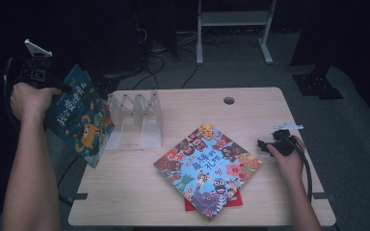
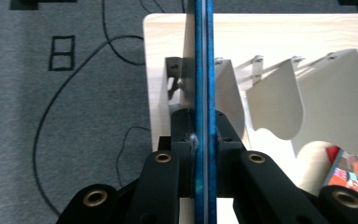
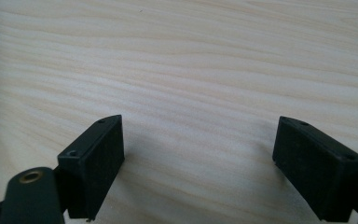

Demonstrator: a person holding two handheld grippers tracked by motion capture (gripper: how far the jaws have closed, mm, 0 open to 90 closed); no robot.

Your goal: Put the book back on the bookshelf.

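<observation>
Blue and edge-on in the left gripper view, the picture book (image 2: 203, 93) sits clamped between the jaws of the left gripper (image 2: 200, 140), which are pressed onto its covers. From the high view we see that book (image 1: 79, 115) lifted off the table's (image 1: 125, 192) left edge, at about nine o'clock of the tabletop, just beside the clear slotted book rack (image 1: 137, 120) at roughly ten o'clock.

We judge the step in hand to be sliding this book into one of the rack's slots. To do it well we would keep the book upright, line its lower edge with the gap between two dividers (image 2: 272, 100), and lower it straight, without scraping the plastic fins or nudging the light rack along the wood. We would let go only once the book stands on the rack's base.

Our right gripper (image 1: 275, 144) rests low over bare wood at three o'clock, jaws spread wide and holding nothing (image 3: 198, 163). A second, colourful book (image 1: 207, 168) lies flat near the table's centre, over something red (image 1: 236, 199).

Much stays unclear: the red item is mostly covered, so we cannot say what it is. We cannot tell which slot the book is aimed at, and its lower corner is lost against the dark floor.
</observation>
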